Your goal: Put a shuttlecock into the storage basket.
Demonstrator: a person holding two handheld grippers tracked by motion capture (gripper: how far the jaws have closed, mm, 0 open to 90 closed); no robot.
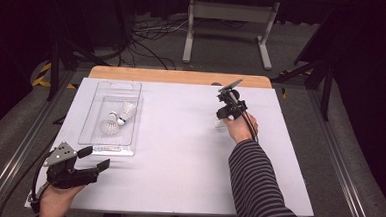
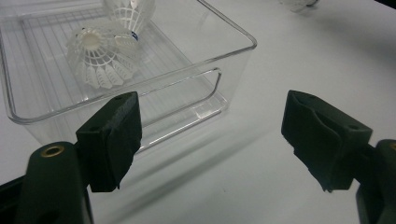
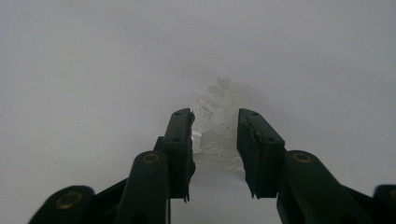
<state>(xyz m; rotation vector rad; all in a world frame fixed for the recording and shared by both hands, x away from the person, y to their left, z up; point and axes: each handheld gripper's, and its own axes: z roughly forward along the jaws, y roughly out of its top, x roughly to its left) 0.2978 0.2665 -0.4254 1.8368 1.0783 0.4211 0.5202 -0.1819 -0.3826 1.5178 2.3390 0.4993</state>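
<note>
Hard to make out in the right gripper view: third shuttlecock (image 3: pixel 217 112), a blurred white skirt set between the two black jaws of the right gripper (image 3: pixel 215 126), its cork end not visible. Skirt filling the gap from pad to pad, yet too soft in focus to tell whether the pads press or merely flank it; grasping or not, cannot tell. In the high view, the same shuttlecock on the white table (image 1: pixel 178 153) at about 1 o'clock, mostly hidden beneath the downward-pointing gripper, with just a pale sliver showing at the tips. Right hand (image 1: pixel 237 128) behind it, then a striped sleeve (image 1: pixel 257 182) running off the bottom edge.

Left gripper (image 1: pixel 97 157) at 7 o'clock, released, jaws spread wide with nothing between them, aimed at the near end of the clear tray (image 1: pixel 111 86). Left hand (image 1: pixel 56 201) cut off by the bottom edge.

Tray at 10 o'clock, far end cropped in the left gripper view.

Counted: three shuttlecocks in all. Two inside the tray, upper shuttlecock (image 1: pixel 127 110) and lower shuttlecock (image 1: pixel 110 125), lying close together. One outside it, at the right gripper. One tray. Two grippers.
</note>
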